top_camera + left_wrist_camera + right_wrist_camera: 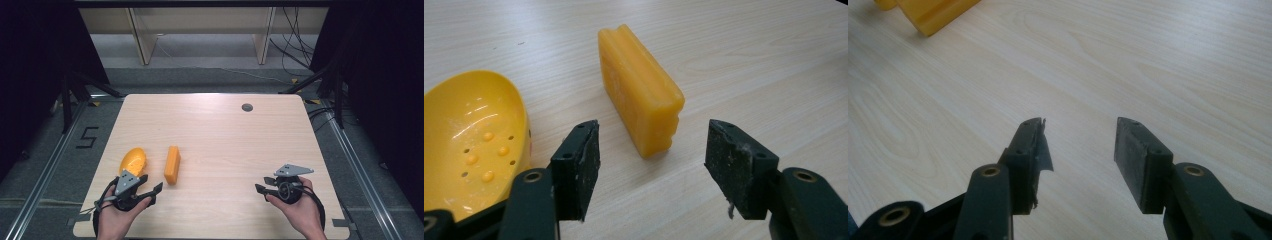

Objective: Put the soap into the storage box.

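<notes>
An orange soap bar [172, 164] lies on the table's left half, with a yellow perforated soap dish [132, 160] just to its left, apart from it. My left gripper [152, 183] is open just short of the bar's near end. In the left gripper view the bar [639, 95] lies lengthwise ahead of the left gripper [651, 150], its near end slightly beyond the pads [584, 160], and the dish [469, 140] is at the left. My right gripper [262, 184] stands open and empty over bare wood near the front right. The right gripper view shows the right gripper [1078, 135] and the bar's corner [933, 12] far off.
The wooden table [215, 130] has a dark round grommet [247, 107] near its far edge. Black curtains flank both sides, and cables run on the floor at the back right. Wooden shelf legs [142, 40] stand beyond the table.
</notes>
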Available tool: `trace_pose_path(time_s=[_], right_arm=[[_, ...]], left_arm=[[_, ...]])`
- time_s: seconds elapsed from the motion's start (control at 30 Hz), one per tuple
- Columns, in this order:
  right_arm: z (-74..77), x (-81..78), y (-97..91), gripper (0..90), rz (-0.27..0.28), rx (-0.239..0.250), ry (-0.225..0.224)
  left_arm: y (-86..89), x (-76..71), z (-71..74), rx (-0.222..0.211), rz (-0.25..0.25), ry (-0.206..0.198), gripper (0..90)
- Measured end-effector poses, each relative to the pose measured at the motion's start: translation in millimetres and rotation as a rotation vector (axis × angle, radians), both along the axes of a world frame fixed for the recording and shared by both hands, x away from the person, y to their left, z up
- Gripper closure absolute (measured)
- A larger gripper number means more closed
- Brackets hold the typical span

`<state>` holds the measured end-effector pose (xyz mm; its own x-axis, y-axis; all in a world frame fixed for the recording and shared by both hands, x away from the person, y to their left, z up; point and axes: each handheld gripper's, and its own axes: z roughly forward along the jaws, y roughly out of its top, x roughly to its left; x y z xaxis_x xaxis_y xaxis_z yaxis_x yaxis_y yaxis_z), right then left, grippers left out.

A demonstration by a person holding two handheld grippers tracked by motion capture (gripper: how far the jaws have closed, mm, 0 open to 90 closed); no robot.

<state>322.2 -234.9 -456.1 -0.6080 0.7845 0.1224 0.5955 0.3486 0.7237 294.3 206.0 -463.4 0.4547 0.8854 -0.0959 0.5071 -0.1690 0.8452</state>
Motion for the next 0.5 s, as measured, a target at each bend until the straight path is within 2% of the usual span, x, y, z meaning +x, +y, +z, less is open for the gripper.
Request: trace_pose_path(time_s=[0.17,0.27,0.3,0.33,0.4,0.43,0.5], right_arm=[[0.5,-0.9,-0.4,54.5,-0.010,-0.002,0.008],[0.7,-0.9,0.1,54.5,-0.010,-0.003,0.011],[0.2,0.1,-0.1,54.5,0.003,-0.003,-0.003],[0.3,-0.5,0.5,54.6,-0.001,0.008,0.012],[1.3,-1.2,0.6,54.6,-0.007,-0.002,0.010],[1.3,-1.2,0.5,54.5,-0.007,-0.002,0.010],[0.4,0.0,-0.2,54.5,0.004,-0.001,0.001]], left_arm=[[-1.5,6.3,1.5,-0.005,0.018,0.028,37.5],[-4.9,13.1,6.3,-0.005,0.020,0.048,36.7],[-6.7,14.8,9.4,-0.001,0.021,0.053,36.7],[-9.0,16.8,12.3,-0.001,0.029,0.058,36.8],[-12.8,21.2,17.5,0.009,0.037,0.076,36.8],[-14.7,24.4,20.0,0.023,0.041,0.084,36.9],[-14.9,31.4,26.4,0.113,0.018,0.113,37.3]])
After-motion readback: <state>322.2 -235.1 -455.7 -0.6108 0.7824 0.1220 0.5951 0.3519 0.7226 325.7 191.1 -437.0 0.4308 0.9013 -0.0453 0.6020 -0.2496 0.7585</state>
